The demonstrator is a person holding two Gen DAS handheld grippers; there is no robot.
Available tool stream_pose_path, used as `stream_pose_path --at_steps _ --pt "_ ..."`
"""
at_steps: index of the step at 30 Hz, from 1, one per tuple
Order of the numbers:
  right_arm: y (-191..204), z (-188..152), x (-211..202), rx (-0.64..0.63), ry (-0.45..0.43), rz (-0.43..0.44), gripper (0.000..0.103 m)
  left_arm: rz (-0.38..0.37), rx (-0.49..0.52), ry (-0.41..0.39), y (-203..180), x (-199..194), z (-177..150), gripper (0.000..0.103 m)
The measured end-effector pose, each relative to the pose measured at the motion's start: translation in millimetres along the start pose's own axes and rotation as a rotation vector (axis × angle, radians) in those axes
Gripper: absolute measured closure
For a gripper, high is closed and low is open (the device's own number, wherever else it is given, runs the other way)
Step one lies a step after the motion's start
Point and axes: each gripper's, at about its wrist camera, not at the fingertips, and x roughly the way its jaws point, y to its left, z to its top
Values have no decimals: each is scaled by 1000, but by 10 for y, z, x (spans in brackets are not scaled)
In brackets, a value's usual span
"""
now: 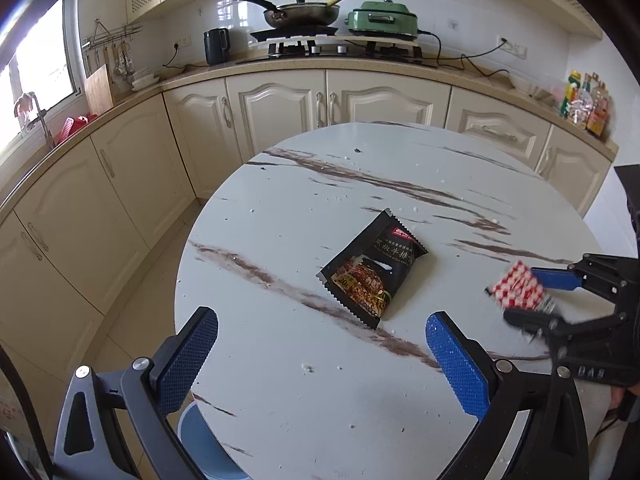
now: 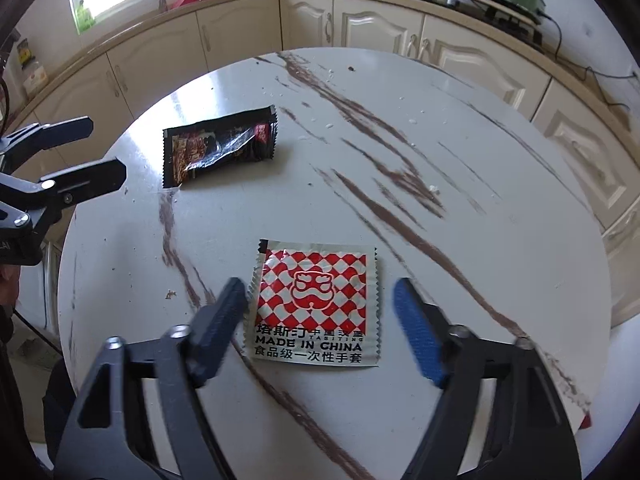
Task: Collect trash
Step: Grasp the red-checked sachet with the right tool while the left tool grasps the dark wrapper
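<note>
A black snack wrapper (image 1: 372,268) (image 2: 218,148) lies flat near the middle of the round marble-patterned table (image 1: 280,200) (image 2: 480,160). My left gripper (image 1: 322,360) (image 2: 86,154) hovers open just short of it, nothing between its fingers. A red-and-white chequered packet (image 2: 316,300) (image 1: 518,288) lies flat on the table between the fingers of my right gripper (image 2: 318,286) (image 1: 520,294). Its left finger meets the packet's edge, while a small gap shows at the blue right pad (image 2: 416,332). The packet looks unbent.
Small white crumbs dot the tabletop. A blue round container (image 1: 208,440) sits on the floor under the table's near edge. Cream cabinets (image 1: 280,108) and a counter with a pan (image 1: 300,14), green cooker (image 1: 382,20) and kettle (image 1: 216,46) curve behind the table.
</note>
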Motion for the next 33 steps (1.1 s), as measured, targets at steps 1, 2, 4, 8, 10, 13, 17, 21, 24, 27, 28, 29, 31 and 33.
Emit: stream_pose_path --at_steps 1,2,4,8,10,13,17,21,24,27,28,29,31,33 --pt "-34 0 -5 -1 -6 6 58 1 -2 2 -11 -7 -16 1" --pt "-60 5 -3 -5 -10 11 58 -4 -3 4 -22 -1 -31 1" --pt "-96 24 0 -4 -14 19 65 -10 -1 8 -15 -23 -94 1" --pt "-176 67 25 9 -25 68 89 -28 18 31 -53 123 -70 1" --pt "-186 104 49 8 -26 79 96 -36 31 49 -69 245 -30 1" --pt "-214 162 63 15 -34 94 97 -69 55 61 -96 369 62 1" --pt "-260 247 77 44 -48 136 97 -55 77 85 -183 545 147 1" --pt "-273 318 130 58 -50 163 97 -79 92 103 -228 676 192 13" --pt "-280 352 178 71 -52 184 97 -119 73 109 -208 729 213 25" --pt "-267 366 204 80 -55 186 97 -136 81 89 -222 688 217 51" --pt "-254 360 204 82 -57 187 97 -142 83 88 -234 673 226 53" --pt "-240 366 214 83 -55 192 97 -147 85 86 -237 670 216 56" --pt "-211 377 222 84 -59 195 97 -170 76 78 -214 624 205 81" --pt "-194 384 223 90 -63 201 97 -181 58 79 -194 589 185 84"
